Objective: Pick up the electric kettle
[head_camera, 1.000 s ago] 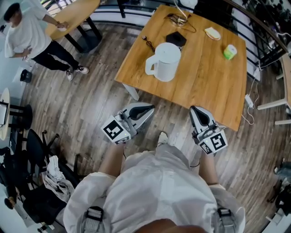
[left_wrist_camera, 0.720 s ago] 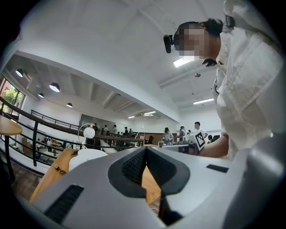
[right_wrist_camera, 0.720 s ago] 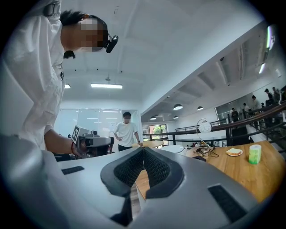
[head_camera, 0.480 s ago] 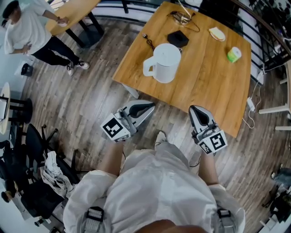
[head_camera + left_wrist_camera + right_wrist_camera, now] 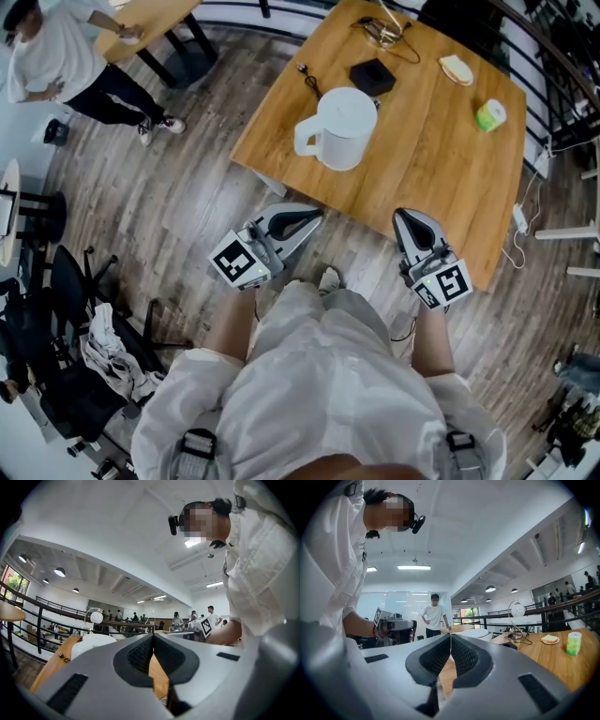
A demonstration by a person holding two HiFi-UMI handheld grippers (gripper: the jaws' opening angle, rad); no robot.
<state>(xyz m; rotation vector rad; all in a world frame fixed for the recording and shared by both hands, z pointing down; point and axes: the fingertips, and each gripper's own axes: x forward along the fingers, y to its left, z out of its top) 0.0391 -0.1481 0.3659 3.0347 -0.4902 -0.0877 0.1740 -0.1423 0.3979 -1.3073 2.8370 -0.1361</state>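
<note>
The white electric kettle (image 5: 339, 127) stands upright on the wooden table (image 5: 441, 187), handle toward the left; nothing touches it. My left gripper (image 5: 317, 217) is shut and empty, pointing level at the table's near edge, short of the kettle. To its right my right gripper (image 5: 405, 218) is also shut and empty at the near edge. In the left gripper view the closed gripper (image 5: 153, 637) points past the kettle (image 5: 93, 642), which sits to its left. In the right gripper view the shut gripper (image 5: 450, 637) has the kettle (image 5: 480, 633) just behind its tips.
On the table lie a black box (image 5: 372, 75), a cable (image 5: 307, 84), a green roll (image 5: 490, 115), a small plate (image 5: 457, 67) and a lamp base (image 5: 382, 33). A person (image 5: 56, 56) stands far left by another table. Black chairs (image 5: 66, 300) crowd the left floor.
Both grippers have edged closer to the table's near edge, still shut. The kettle has stayed where it was on the table.
</note>
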